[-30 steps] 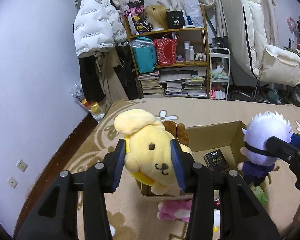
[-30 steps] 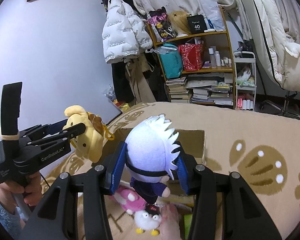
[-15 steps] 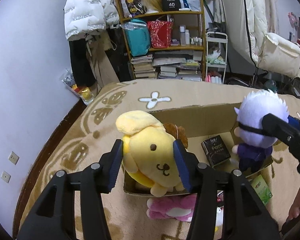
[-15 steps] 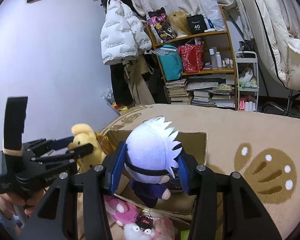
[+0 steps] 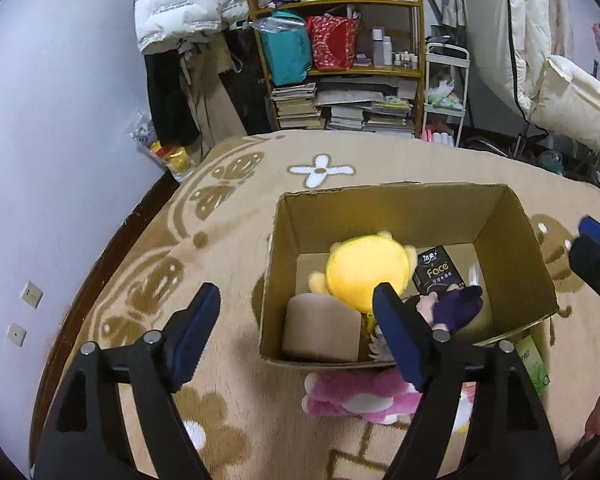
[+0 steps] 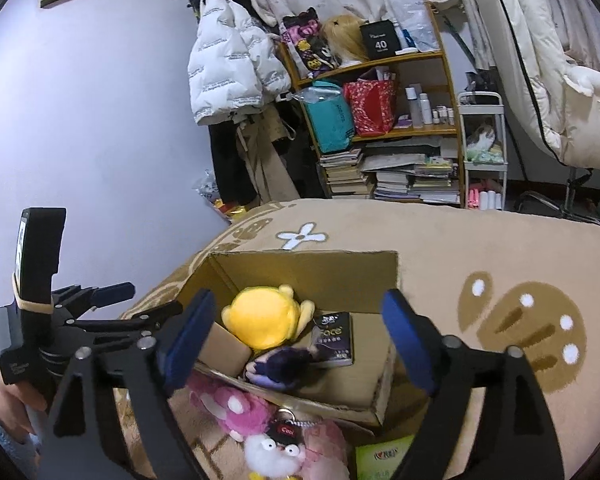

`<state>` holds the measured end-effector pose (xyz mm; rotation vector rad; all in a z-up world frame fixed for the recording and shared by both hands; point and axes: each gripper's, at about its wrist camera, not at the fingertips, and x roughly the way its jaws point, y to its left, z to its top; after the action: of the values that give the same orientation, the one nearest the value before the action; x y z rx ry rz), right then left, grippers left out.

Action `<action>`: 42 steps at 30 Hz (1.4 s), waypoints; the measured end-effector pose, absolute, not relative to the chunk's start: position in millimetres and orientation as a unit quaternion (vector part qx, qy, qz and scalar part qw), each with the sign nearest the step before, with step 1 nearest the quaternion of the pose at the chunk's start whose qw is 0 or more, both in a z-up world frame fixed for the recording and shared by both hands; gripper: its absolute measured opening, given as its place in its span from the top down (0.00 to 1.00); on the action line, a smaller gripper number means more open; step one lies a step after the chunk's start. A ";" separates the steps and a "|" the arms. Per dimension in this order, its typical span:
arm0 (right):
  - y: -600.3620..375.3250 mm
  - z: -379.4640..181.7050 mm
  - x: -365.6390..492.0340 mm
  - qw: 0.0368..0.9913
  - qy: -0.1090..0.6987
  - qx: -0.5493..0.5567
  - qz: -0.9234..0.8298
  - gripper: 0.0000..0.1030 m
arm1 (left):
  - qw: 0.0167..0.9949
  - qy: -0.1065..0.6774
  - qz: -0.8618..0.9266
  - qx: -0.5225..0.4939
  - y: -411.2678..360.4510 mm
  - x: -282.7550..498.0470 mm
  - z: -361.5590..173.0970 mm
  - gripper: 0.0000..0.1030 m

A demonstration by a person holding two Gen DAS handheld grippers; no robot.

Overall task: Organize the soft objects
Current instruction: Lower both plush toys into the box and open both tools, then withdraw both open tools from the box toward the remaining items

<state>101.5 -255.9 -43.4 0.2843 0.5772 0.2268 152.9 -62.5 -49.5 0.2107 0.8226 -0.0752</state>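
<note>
The yellow plush dog lies face down inside the cardboard box, on the box floor against a tan block, with the purple-clad doll beside it near the front wall, just by a dark "Face" packet. The box sits on a patterned beige carpet.

The left gripper hangs over the box's near-left corner, fingers spread and empty; the right gripper hovers above the box, fingers likewise spread with nothing between them.

A pink plush and a white fluffy toy lie outside, tight against the front wall. Reaching for them risks snagging the cardboard rim or shoving the box.

A second ago each gripper was pinching its toy above the box; both jaws have just been opening, and both toys have dropped in.
</note>
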 end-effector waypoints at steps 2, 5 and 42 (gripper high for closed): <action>-258.5 -42.6 98.5 0.941 0.287 0.142 0.106 0.02 | 0.912 0.399 -0.031 0.094 -58.1 150.1 -47.0 0.12; -260.6 -41.8 90.5 0.942 0.288 0.142 0.096 0.00 | 0.916 0.392 -0.025 0.081 -51.1 142.9 -39.8 0.08; -283.0 -77.7 21.5 0.902 0.387 0.185 0.042 0.00 | 0.888 0.450 -0.012 0.090 -46.0 81.5 -39.4 0.03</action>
<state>21.5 -283.0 -77.7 0.3834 0.7994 0.0867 81.5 -46.0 -39.4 0.1870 0.9347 -0.0243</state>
